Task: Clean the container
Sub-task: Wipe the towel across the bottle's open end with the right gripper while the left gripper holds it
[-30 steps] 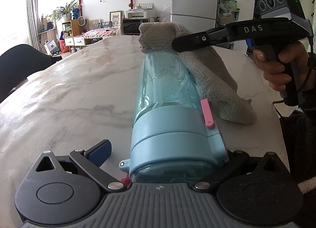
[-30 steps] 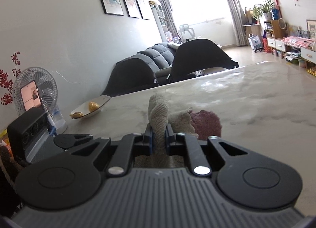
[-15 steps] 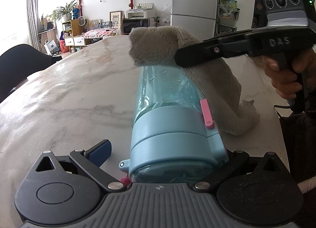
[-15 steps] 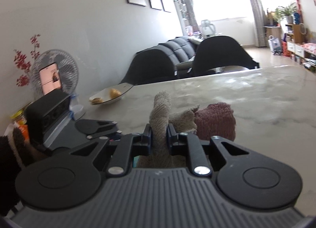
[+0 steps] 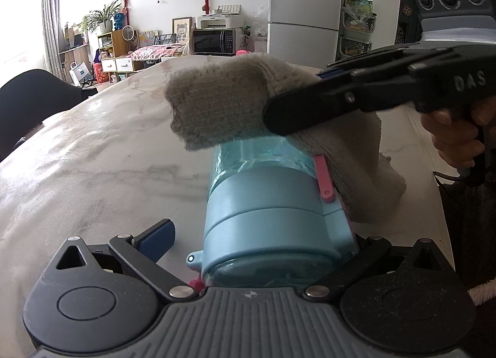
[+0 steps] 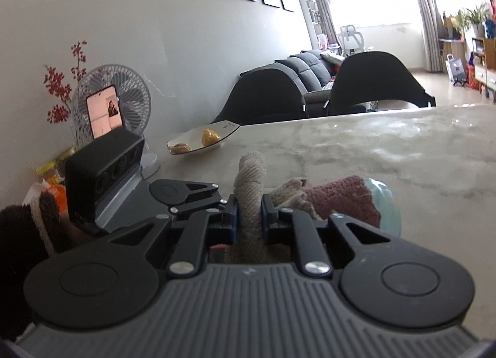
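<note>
A light blue water bottle (image 5: 272, 209) with a pink latch lies on its side on the marble table (image 5: 93, 156), lid end toward my left gripper (image 5: 263, 243). The left jaws are wide apart around the lid; whether they press it I cannot tell. My right gripper (image 6: 249, 217) is shut on a grey-beige towel (image 5: 223, 107) and holds it draped over the bottle's clear body. It shows from the side in the left wrist view (image 5: 341, 103). In the right wrist view the towel (image 6: 251, 184) has a pink part, and the bottle's bottom end (image 6: 384, 203) peeks out beside it.
A shallow dish (image 6: 201, 141) with yellow food sits near the table's far edge by the wall. A small fan (image 6: 114, 103) with a phone stands beside it. Black chairs (image 6: 372, 82) line the far side. A fridge (image 5: 305, 7) stands beyond the table.
My right gripper has dragged the towel along the bottle from its far end toward the lid, nearer the left gripper. The bottle and left gripper have stayed put.
</note>
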Available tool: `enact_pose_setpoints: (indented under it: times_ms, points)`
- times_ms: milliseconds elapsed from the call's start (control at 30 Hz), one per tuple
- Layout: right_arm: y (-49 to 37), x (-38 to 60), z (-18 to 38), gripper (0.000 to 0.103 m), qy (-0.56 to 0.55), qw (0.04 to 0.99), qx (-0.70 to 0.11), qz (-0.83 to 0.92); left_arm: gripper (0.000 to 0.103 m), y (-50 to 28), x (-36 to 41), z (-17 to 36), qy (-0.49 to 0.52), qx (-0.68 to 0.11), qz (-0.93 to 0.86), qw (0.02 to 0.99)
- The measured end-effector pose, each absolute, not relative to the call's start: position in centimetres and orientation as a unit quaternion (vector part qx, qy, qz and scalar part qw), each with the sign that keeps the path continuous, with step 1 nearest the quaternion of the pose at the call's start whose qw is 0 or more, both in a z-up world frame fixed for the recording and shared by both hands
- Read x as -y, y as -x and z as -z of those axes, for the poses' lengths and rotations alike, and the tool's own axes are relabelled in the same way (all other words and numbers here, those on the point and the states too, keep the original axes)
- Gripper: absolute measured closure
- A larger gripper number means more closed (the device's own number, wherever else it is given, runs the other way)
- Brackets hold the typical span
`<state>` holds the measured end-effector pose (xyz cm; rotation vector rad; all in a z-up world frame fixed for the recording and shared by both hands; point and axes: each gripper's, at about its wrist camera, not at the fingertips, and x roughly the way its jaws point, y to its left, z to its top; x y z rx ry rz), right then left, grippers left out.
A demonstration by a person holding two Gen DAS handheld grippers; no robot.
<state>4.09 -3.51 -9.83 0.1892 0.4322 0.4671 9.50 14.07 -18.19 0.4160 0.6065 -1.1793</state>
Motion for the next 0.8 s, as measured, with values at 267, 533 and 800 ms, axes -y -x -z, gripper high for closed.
enact_pose_setpoints:
  times_ms: [267, 533, 800]
  points:
    - [-4.8, 6.5, 9.8, 0.090, -0.106, 0.958, -0.202, -0.175, 0.000, -9.5, -14.2, 18.2, -0.192, -0.279, 0.543, 0.768]
    - [-5.2, 8.5, 10.0, 0.090, -0.111, 0.965, -0.198, -0.131, 0.000, -9.5, -14.2, 18.2, -0.192, -0.279, 0.543, 0.768]
    - [-5.7, 9.6, 10.5, 0.087, -0.137, 0.963, -0.212, -0.097, 0.000, -9.5, -14.2, 18.2, -0.192, -0.280, 0.543, 0.768]
